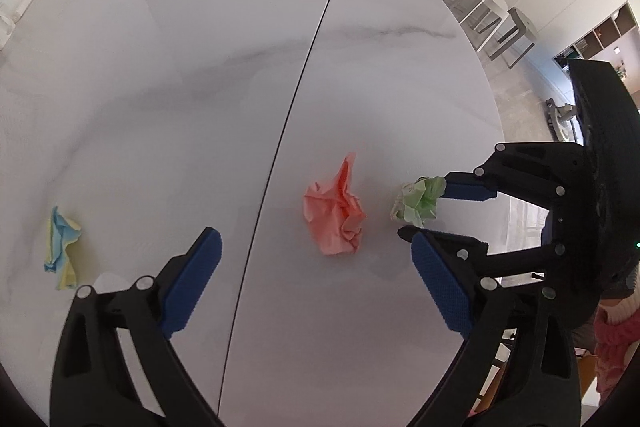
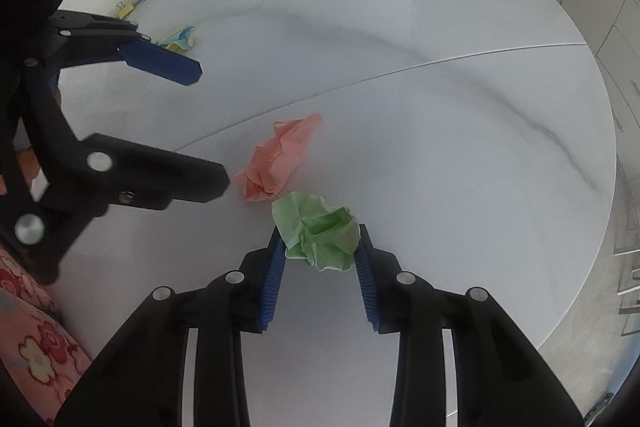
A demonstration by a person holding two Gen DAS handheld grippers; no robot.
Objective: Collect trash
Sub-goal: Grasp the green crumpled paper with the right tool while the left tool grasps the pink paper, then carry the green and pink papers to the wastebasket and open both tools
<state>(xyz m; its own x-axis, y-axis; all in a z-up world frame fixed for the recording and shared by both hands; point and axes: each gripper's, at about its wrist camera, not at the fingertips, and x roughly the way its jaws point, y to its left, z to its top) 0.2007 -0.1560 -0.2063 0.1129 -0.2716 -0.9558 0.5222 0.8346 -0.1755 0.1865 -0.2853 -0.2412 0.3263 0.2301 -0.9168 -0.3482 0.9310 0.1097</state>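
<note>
White marble counter (image 2: 440, 147). Right gripper (image 2: 320, 259) jaws pinched on green paper wad (image 2: 320, 235). Left gripper (image 1: 316, 267) jaws wide, empty, over pink wad (image 1: 334, 213). Blue-yellow wad (image 1: 62, 247) farther off. Nothing binned yet.

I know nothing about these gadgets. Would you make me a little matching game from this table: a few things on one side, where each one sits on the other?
Things:
1. green paper wad
2. pink paper wad
3. blue-and-yellow paper wad
4. left gripper

Places or states:
A. lying alone, far from both grippers
B. open, above the table
C. pinched in the right gripper
D. loose on the table beside the green one

Pairs: 1-C, 2-D, 3-A, 4-B
</note>
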